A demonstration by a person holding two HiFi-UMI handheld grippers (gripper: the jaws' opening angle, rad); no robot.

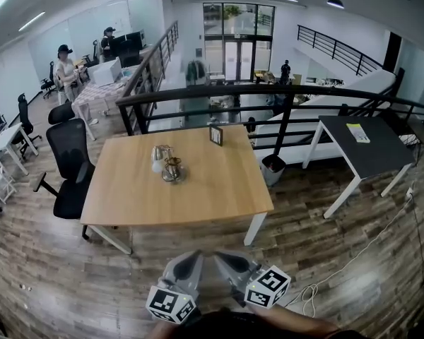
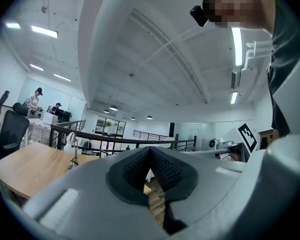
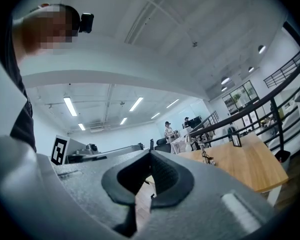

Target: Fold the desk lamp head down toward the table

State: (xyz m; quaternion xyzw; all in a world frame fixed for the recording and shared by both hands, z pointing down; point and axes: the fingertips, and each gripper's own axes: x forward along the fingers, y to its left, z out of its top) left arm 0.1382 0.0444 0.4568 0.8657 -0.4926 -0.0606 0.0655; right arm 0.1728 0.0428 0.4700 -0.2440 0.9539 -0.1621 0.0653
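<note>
The small desk lamp (image 1: 167, 165) stands near the middle of the wooden table (image 1: 212, 189), its white head towards the left. It also shows small in the left gripper view as the lamp (image 2: 72, 148) and in the right gripper view as the lamp (image 3: 204, 152), upright on the tabletop. My left gripper (image 1: 191, 260) and right gripper (image 1: 226, 261) sit side by side at the bottom of the head view, over the floor and well short of the table's near edge. Both are shut with nothing between their pads, as the left gripper (image 2: 150, 150) and right gripper (image 3: 151, 154) show.
A black office chair (image 1: 71, 162) stands at the table's left. A small framed sign (image 1: 215, 134) sits at its far edge, before a black railing (image 1: 268, 90). A dark desk (image 1: 364, 141) is at the right, a bin (image 1: 272, 168) beside it, a cable (image 1: 318, 288) on the floor.
</note>
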